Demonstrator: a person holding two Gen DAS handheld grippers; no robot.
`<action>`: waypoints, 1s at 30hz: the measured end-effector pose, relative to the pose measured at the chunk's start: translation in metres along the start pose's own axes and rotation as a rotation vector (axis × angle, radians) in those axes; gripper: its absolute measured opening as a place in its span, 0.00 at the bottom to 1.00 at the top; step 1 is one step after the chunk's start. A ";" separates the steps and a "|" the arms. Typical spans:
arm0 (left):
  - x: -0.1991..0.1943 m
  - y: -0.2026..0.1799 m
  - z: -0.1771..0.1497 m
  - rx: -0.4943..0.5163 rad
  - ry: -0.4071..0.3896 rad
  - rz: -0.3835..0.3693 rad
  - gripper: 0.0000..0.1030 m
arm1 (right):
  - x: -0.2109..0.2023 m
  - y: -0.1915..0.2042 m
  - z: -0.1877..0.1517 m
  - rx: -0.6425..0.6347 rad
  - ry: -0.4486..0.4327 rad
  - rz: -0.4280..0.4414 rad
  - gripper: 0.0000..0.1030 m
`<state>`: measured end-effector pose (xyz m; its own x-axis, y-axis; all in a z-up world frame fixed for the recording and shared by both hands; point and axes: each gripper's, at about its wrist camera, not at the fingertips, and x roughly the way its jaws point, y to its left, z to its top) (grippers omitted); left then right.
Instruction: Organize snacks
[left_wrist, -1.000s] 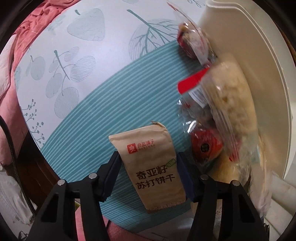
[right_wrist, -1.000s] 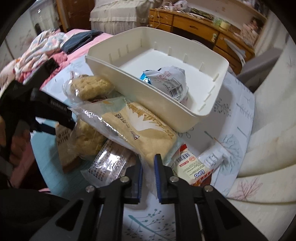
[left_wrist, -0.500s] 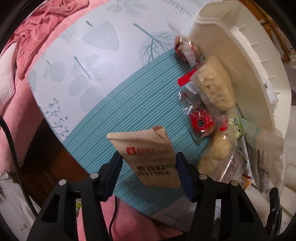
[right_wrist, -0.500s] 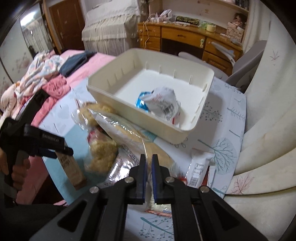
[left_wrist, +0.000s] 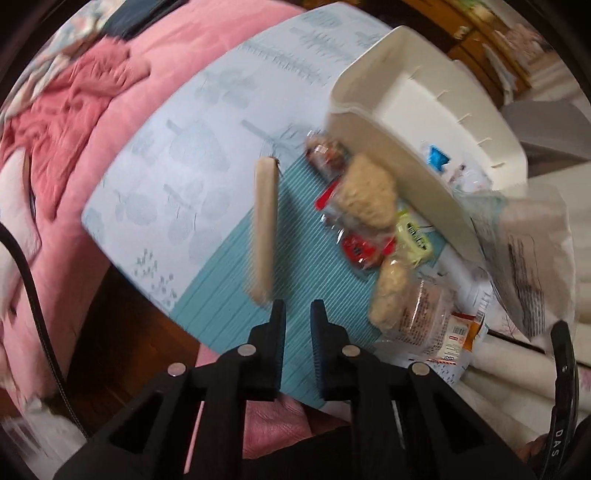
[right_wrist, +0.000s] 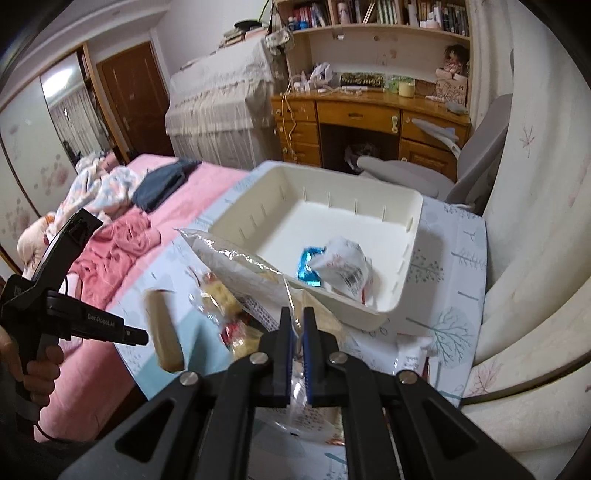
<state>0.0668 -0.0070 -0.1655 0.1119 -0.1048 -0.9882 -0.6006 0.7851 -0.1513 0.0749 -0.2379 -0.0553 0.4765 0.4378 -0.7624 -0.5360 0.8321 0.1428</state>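
Pinching the film of a clear bag (right_wrist: 236, 258), my right tongs (right_wrist: 298, 314) are pressed together on it. The bag is lifted off the desk (right_wrist: 450, 295), and its far end reaches the near wall of the white bin (right_wrist: 402, 266). My left tongs (left_wrist: 297, 308) are closing, tips almost together, with nothing between them. The brown pack (left_wrist: 264, 232) shows edge-on and blurred just beyond the left finger; I cannot tell whether it touches. The bin stands on the desk and holds one white-and-blue packet (right_wrist: 340, 266). The other snacks (left_wrist: 369, 192) lie heaped on the desk against the bin's outer wall.
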 end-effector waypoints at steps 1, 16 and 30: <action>-0.002 0.000 0.003 0.014 -0.006 0.003 0.11 | -0.001 0.002 0.002 0.004 -0.007 0.000 0.04; -0.004 0.020 0.049 0.132 -0.015 -0.034 0.11 | 0.013 0.015 0.046 0.101 -0.086 -0.059 0.04; -0.001 0.028 0.109 0.303 -0.034 -0.091 0.29 | 0.083 0.019 0.081 0.255 -0.040 -0.102 0.04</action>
<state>0.1360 0.0820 -0.1663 0.1834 -0.1665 -0.9688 -0.3248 0.9199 -0.2196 0.1611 -0.1578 -0.0647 0.5489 0.3564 -0.7561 -0.2934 0.9291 0.2250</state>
